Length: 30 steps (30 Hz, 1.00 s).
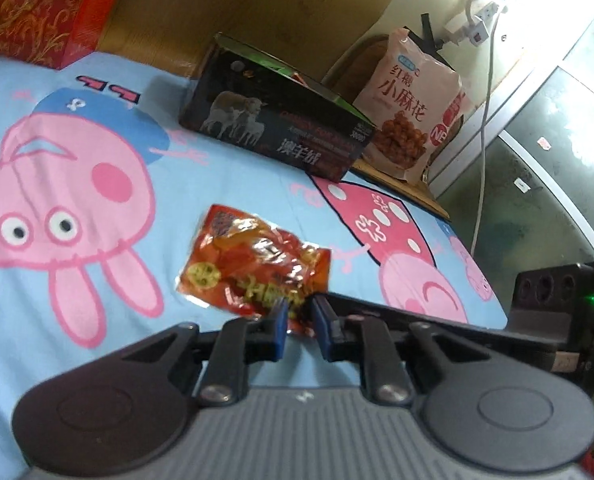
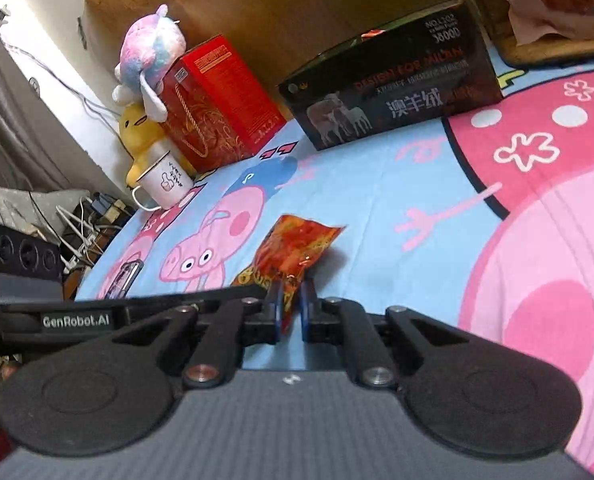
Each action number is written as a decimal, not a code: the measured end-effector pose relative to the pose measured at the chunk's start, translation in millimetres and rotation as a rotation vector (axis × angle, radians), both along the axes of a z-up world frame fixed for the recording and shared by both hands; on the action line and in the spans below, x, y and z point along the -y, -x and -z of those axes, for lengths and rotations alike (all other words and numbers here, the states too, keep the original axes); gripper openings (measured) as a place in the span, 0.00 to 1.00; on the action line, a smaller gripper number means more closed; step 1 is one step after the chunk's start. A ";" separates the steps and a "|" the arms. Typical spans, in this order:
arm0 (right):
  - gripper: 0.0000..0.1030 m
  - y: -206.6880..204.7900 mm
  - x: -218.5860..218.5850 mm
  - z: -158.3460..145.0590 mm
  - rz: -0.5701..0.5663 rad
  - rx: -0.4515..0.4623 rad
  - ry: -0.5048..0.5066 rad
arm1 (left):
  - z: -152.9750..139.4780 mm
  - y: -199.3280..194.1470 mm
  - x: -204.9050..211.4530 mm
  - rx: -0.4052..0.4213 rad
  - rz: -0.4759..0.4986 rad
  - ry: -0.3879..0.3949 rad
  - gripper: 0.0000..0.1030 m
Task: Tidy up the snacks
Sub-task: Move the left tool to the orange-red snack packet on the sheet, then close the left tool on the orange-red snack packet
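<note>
Left gripper [image 1: 299,312] pinches near edge of crinkly red-orange foil snack packet [image 1: 253,268] lying on blue cartoon-print bedsheet [image 1: 217,184]. Right gripper [image 2: 291,300] clamps the same edge. Judged light, limp, slippery; grip the sealed seam.

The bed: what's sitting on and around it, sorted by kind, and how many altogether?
Snack packets: 2, an orange one and a pink bag
Boxes: 2, black and red
Plush toys: 2, pastel and yellow
Mugs: 1, white
Total: 7
</note>
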State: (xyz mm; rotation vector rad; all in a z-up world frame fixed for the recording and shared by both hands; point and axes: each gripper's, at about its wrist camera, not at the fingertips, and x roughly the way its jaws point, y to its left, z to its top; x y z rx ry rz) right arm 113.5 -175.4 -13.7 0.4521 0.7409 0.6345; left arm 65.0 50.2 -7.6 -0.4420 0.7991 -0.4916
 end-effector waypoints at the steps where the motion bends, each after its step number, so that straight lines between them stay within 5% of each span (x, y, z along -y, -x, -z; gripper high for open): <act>1: 0.11 0.4 0.8 0.3 0.006 -0.002 -0.007 | -0.7 1.9 -3.4 0.003 -0.009 0.002 0.15; 6: 0.13 -0.4 9.2 3.7 0.025 -0.036 -0.063 | -10.4 8.0 -25.7 0.047 -0.071 0.014 0.18; 11: 0.13 -2.3 14.5 7.0 0.038 -0.076 -0.112 | -5.3 -6.9 -42.2 0.004 -0.126 0.026 0.18; 22: 0.14 -15.4 13.2 10.5 0.041 -0.134 -0.173 | 7.6 -19.7 -32.8 0.003 -0.064 0.050 0.18; 30: 0.16 -18.8 2.7 5.3 0.052 -0.088 -0.118 | 8.7 -20.9 -33.1 0.011 -0.054 0.060 0.19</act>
